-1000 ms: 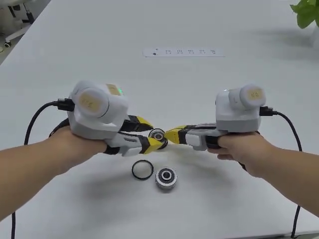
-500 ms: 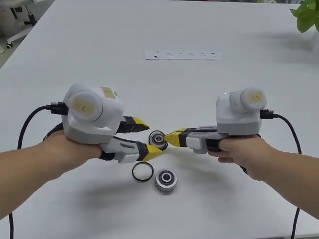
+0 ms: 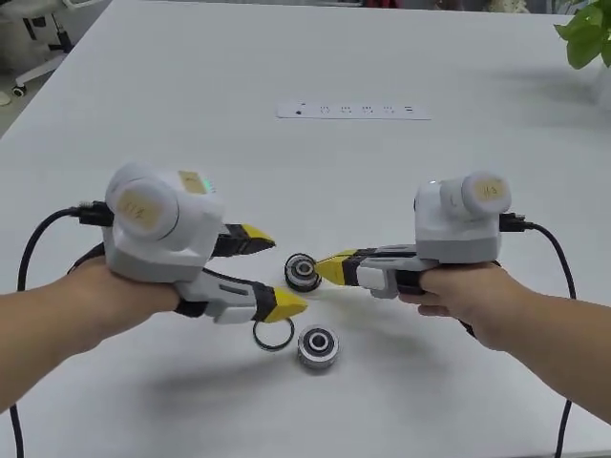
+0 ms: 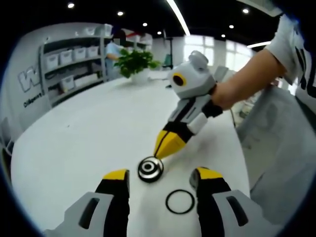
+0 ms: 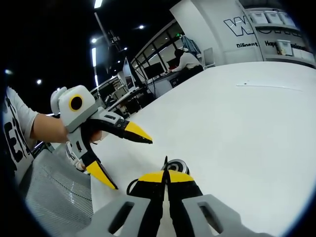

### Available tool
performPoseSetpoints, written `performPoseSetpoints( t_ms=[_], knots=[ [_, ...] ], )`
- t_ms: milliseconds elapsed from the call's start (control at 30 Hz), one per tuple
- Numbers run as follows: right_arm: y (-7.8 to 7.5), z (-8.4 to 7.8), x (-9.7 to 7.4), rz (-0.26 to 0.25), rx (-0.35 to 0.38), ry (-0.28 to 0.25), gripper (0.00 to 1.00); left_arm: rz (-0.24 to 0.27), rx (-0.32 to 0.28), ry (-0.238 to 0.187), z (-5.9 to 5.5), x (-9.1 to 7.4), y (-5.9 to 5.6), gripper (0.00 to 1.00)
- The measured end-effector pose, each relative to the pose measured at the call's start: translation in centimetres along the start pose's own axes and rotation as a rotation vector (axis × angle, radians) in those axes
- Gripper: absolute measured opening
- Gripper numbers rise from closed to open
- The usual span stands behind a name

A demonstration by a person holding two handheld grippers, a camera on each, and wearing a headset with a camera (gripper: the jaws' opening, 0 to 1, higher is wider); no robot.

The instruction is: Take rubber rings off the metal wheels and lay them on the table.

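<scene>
A metal wheel (image 3: 303, 271) with a black rubber ring on its rim is held at its edge just above the white table (image 3: 401, 181). My right gripper (image 3: 325, 268) is shut on that rim; its closed yellow tips (image 5: 165, 177) pinch the wheel (image 5: 177, 165). My left gripper (image 3: 270, 270) stands open to the left of the wheel, with nothing between its fingers. In the left gripper view, the wheel (image 4: 150, 169) lies just beyond my open left gripper (image 4: 162, 175). A loose black ring (image 3: 273, 334) and a second wheel (image 3: 317, 345) lie on the table in front.
A white power strip (image 3: 353, 112) lies flat at the far middle of the table. Green plant leaves (image 3: 587, 33) show at the far right corner. Black cables trail back from both grippers along the person's forearms.
My left gripper has pulled back to the left, off the wheel, with its jaws spread wider. The right gripper still holds the wheel in about the same place.
</scene>
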State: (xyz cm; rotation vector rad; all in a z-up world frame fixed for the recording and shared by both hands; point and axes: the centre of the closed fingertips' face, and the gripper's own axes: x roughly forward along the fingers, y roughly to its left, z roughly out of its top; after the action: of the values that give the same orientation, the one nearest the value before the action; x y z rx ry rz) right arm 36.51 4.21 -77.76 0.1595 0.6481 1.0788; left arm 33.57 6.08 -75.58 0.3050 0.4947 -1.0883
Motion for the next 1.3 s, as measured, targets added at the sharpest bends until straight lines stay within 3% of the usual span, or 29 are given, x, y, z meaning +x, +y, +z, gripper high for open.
performPoseSetpoints(
  t_ms=[600, 1300],
  knots=[
    [0.3, -0.1, -0.3, 0.008, 0.005, 0.002, 0.0, -0.014, 0.014, 0.002, -0.7, -1.2, -0.9, 0.67],
    [1.5, 0.0, -0.5, 0.034, 0.013, -0.001, 0.0, 0.007, 0.01, -0.015, -1.1, -3.3, -1.1, 0.72]
  ],
)
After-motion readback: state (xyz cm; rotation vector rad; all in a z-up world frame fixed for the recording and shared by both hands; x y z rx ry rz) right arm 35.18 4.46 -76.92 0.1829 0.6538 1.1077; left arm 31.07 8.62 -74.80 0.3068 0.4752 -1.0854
